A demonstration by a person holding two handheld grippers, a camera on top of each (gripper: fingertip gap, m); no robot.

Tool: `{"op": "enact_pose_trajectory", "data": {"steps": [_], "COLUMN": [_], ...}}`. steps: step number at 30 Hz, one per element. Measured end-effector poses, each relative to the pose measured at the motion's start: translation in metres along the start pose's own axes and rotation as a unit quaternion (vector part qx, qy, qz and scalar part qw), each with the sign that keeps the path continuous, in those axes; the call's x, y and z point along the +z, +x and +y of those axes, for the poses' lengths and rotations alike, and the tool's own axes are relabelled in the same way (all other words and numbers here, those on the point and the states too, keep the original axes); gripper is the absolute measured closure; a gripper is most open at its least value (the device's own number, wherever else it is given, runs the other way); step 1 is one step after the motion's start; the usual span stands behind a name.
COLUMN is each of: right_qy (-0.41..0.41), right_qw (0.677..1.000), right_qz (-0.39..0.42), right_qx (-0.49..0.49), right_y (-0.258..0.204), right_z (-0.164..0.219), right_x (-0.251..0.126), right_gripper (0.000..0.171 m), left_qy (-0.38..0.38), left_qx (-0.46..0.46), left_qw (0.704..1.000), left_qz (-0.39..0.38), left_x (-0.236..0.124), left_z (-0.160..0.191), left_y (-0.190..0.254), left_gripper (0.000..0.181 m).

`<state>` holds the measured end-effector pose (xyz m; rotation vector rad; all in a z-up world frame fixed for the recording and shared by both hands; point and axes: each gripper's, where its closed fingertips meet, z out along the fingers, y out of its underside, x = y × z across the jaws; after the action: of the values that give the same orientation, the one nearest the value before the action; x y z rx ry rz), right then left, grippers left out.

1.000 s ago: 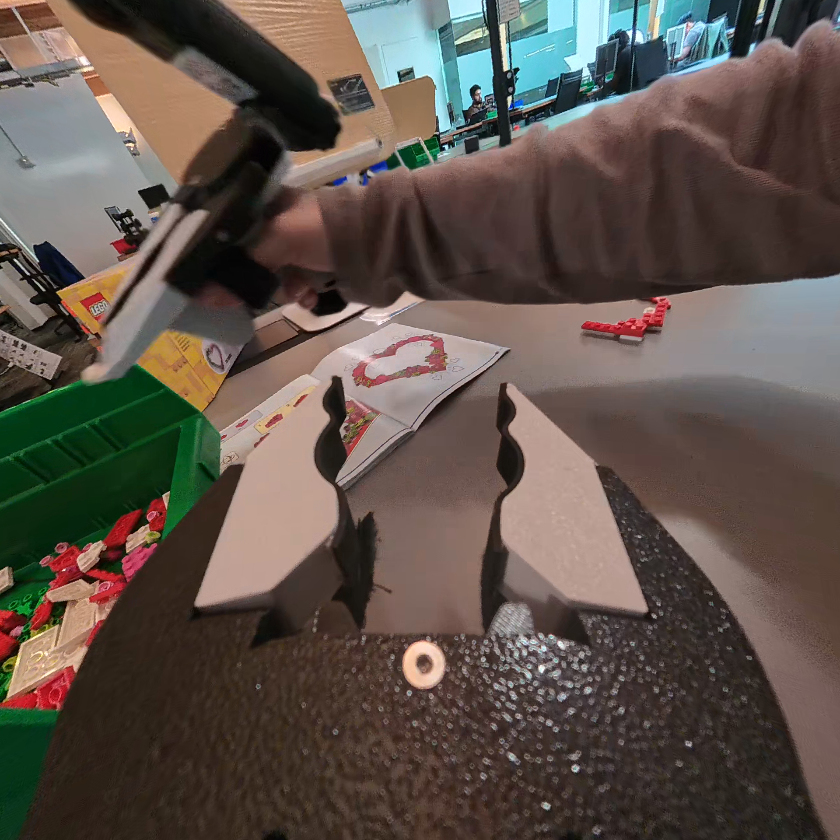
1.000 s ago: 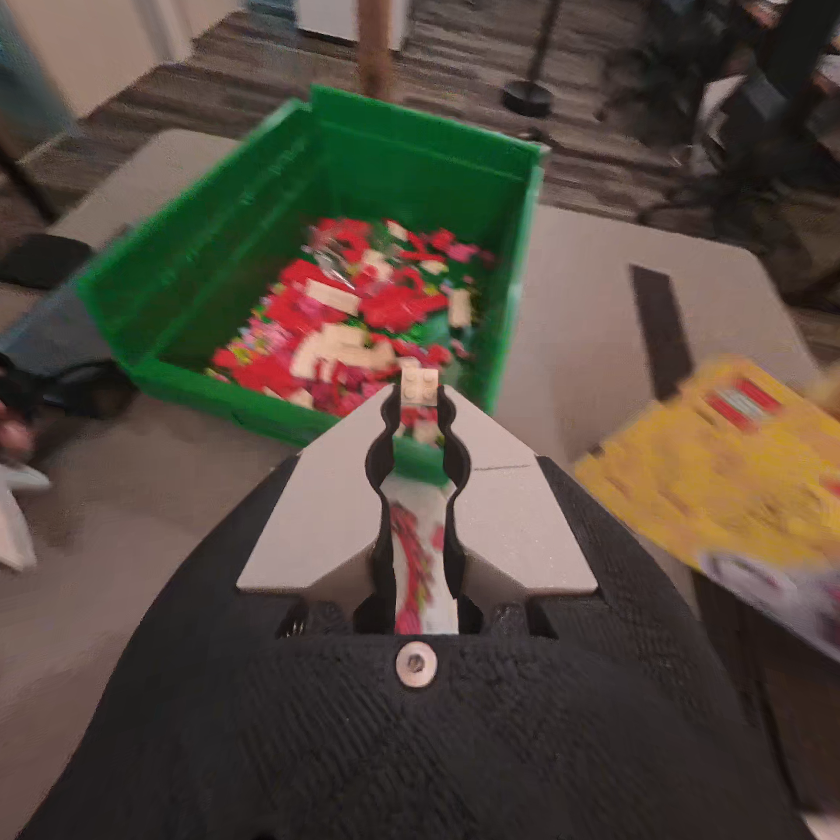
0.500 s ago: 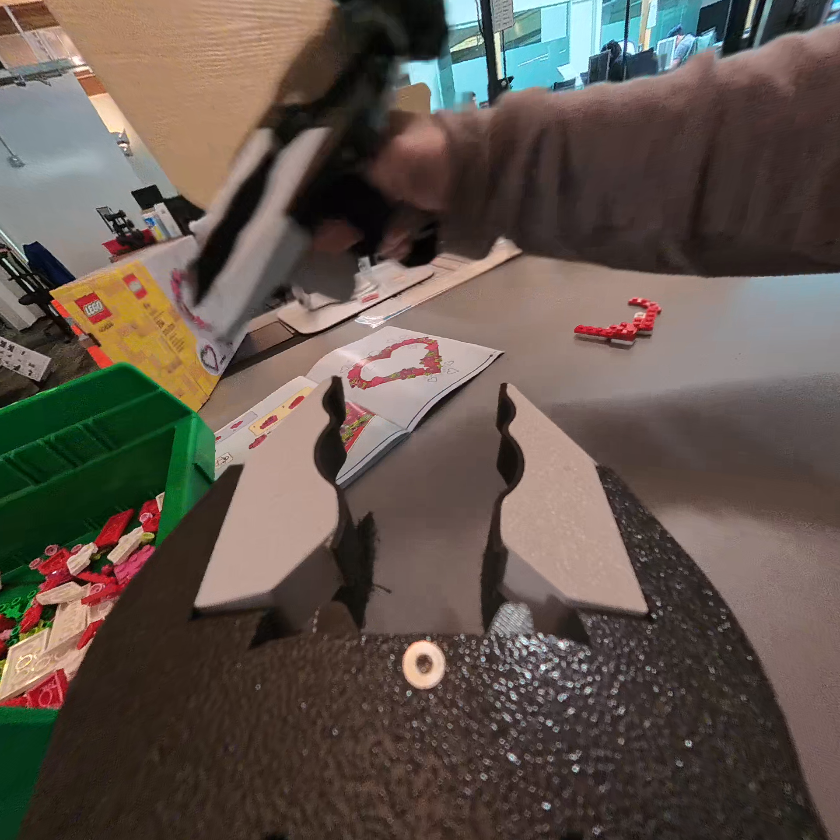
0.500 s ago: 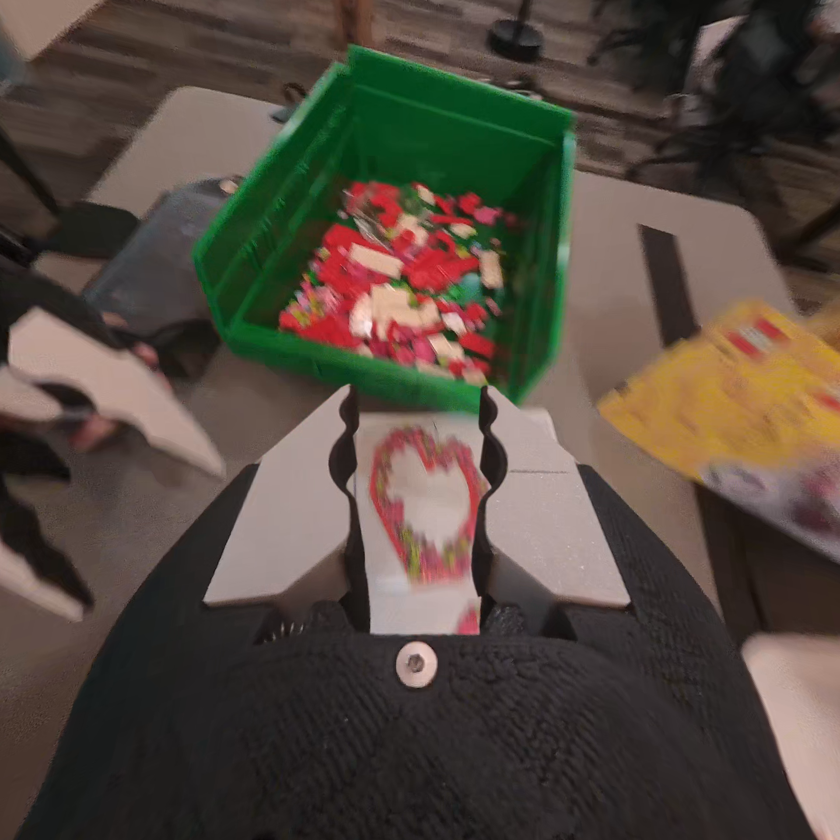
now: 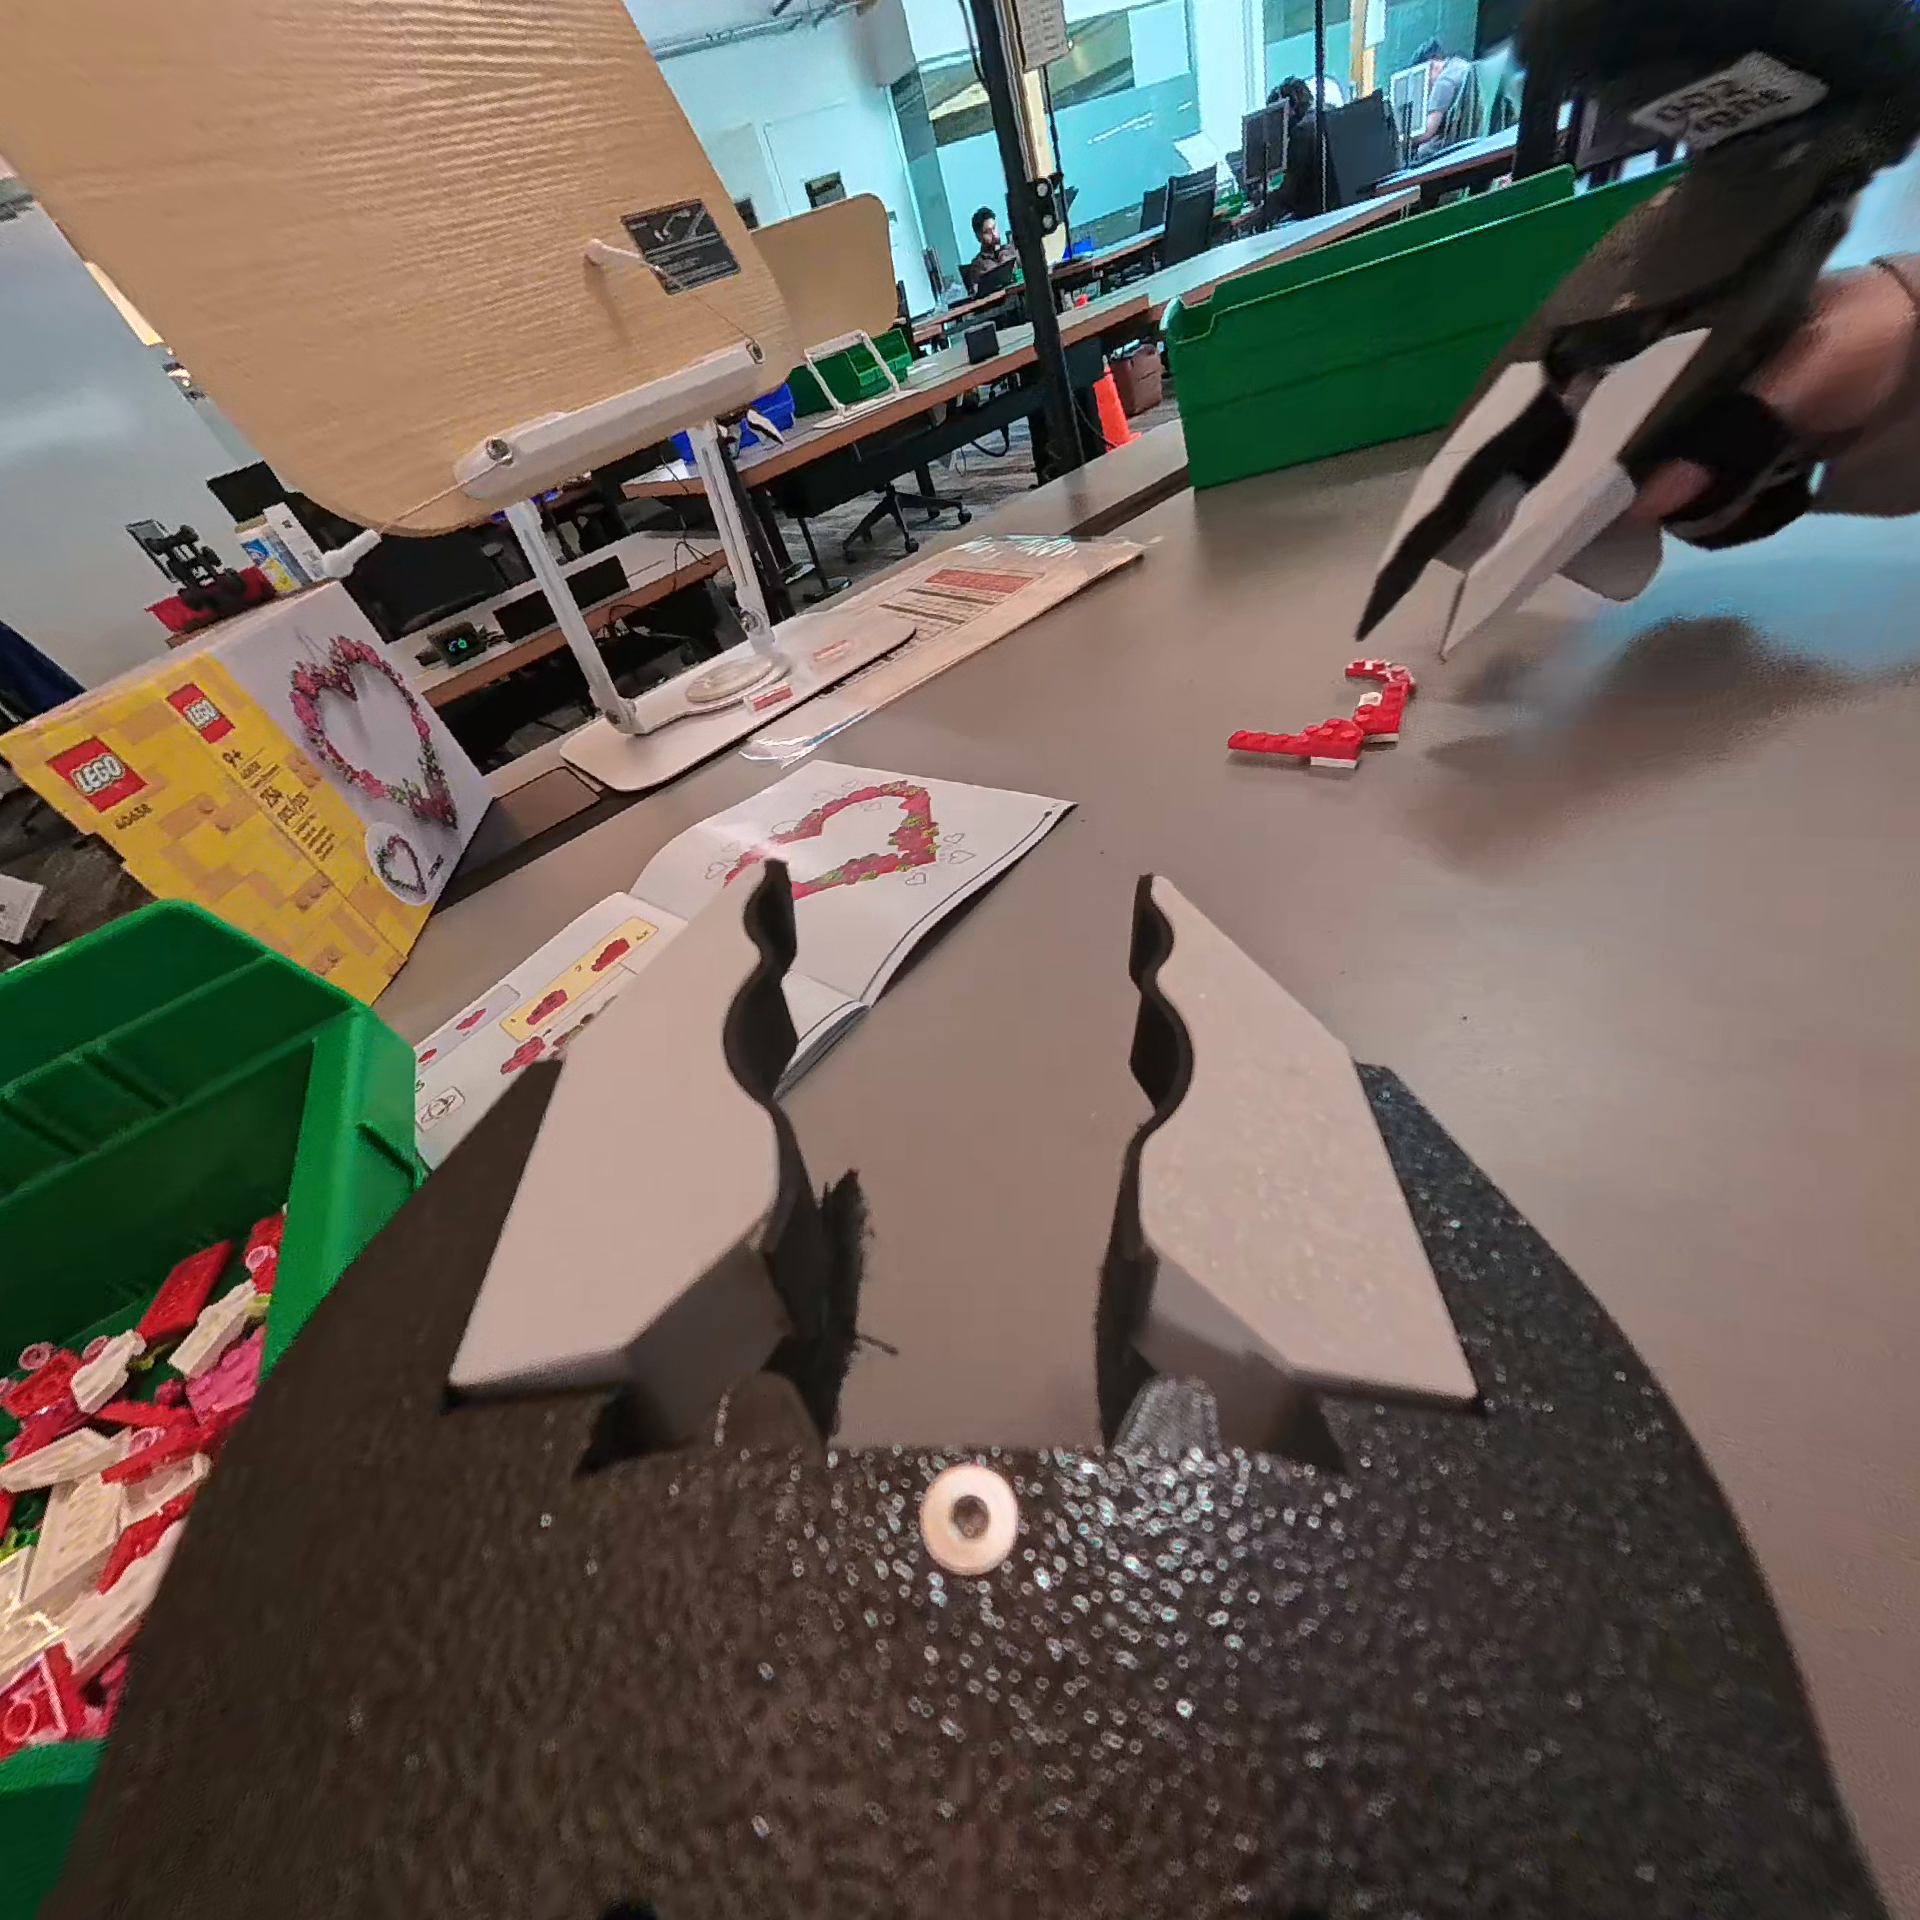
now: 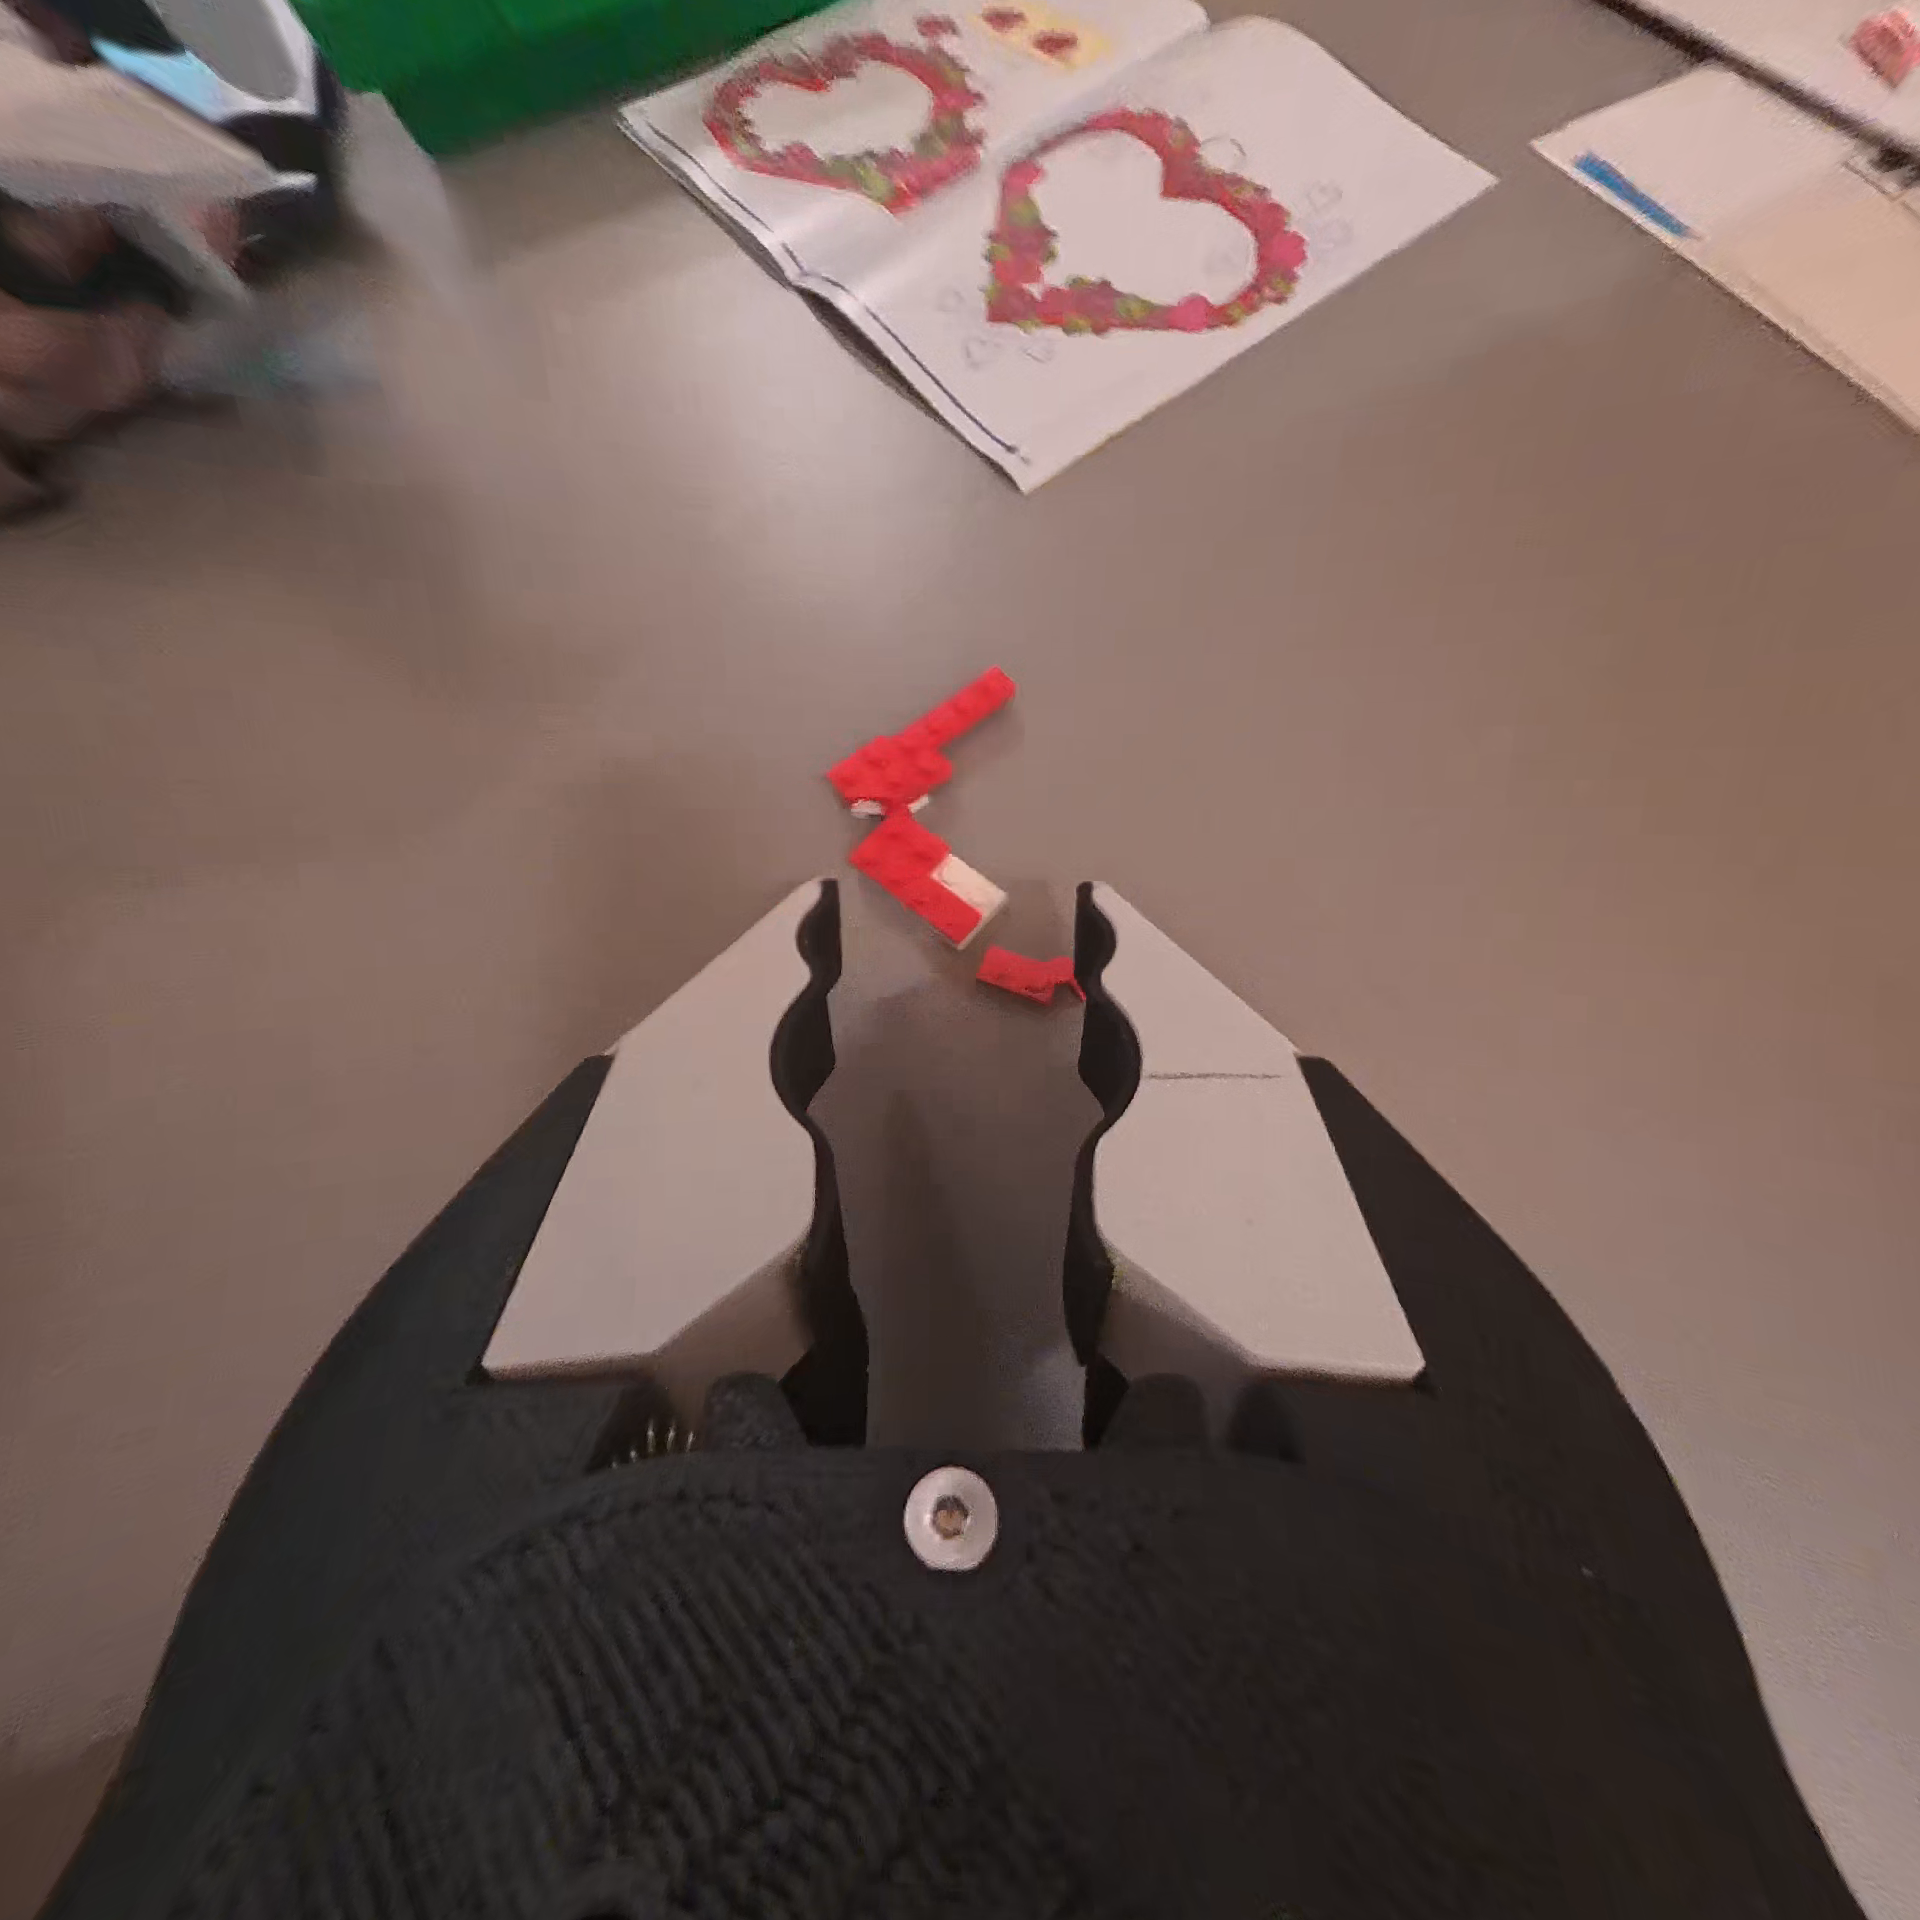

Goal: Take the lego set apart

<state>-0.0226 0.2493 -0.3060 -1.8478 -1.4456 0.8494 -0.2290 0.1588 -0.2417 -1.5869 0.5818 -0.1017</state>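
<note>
A small red and white lego assembly [image 6: 925, 821] lies flat on the grey table [image 6: 1455, 727]; it also shows in the left wrist view [image 5: 1335, 722]. My right gripper [image 6: 951, 894] is open and empty, its tips just short of the assembly's near end. In the left wrist view that gripper [image 5: 1403, 634] hovers just above and right of the assembly. My left gripper [image 5: 956, 883] is open and empty, low over the table, well short of the assembly. A green bin [image 5: 187, 1060] with several loose red, white and pink pieces [image 5: 114, 1382] sits at its left.
An open instruction booklet with heart pictures [image 6: 1060, 218] lies between bin and assembly [image 5: 862, 862]. A yellow lego box [image 5: 249, 800], a lamp stand [image 5: 665, 582], flat card sheets [image 5: 987, 592] and a second green bin [image 5: 1340, 353] stand farther back.
My right gripper let go of the small white piece over the green bin, opened, and swung right across the table to the red assembly. My left gripper stayed put and open.
</note>
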Motion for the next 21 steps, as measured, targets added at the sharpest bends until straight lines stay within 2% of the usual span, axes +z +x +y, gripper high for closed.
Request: {"op": "enact_pose_trajectory", "data": {"steps": [3,8,9,11,14,17,19,21], "right_qy": [-0.038,-0.071,-0.089,-0.103,-0.104,-0.070,-0.044,-0.013], "right_qw": [0.997,0.995,0.993,0.991,0.987,0.972,0.952,0.927], "right_qz": [0.029,-0.014,-0.013,-0.017,-0.016,0.021,0.050,0.074], "right_qx": [-0.068,-0.068,-0.075,-0.086,-0.125,-0.225,-0.299,-0.367], "right_y": [0.000,-0.007,-0.006,-0.007,-0.016,-0.033,-0.049,-0.066], "right_z": [0.008,0.006,0.009,0.010,0.004,-0.017,-0.032,-0.046], "right_x": [0.004,0.018,0.020,0.023,0.024,0.025,0.027,0.029], "right_gripper": [0.129,0.133,0.135,0.151,0.155,0.157,0.157,0.157], "left_qy": [0.003,-0.002,-0.003,-0.003,0.004,0.021,0.021,-0.001], "left_qx": [-0.012,-0.027,-0.029,-0.031,-0.039,-0.079,-0.154,-0.251], "left_qw": [1.000,1.000,1.000,1.000,0.999,0.994,0.977,0.947], "left_qz": [0.001,0.004,0.004,0.006,0.015,0.074,0.147,0.200], "left_x": [-0.001,0.000,0.000,0.000,0.000,0.008,0.021,0.040], "left_z": [0.000,0.004,0.004,0.004,0.001,-0.013,-0.024,-0.024], "left_y": [-0.002,-0.003,-0.004,-0.003,0.001,0.021,0.042,0.055], "left_gripper": [0.118,0.118,0.119,0.119,0.120,0.128,0.130,0.117]}}
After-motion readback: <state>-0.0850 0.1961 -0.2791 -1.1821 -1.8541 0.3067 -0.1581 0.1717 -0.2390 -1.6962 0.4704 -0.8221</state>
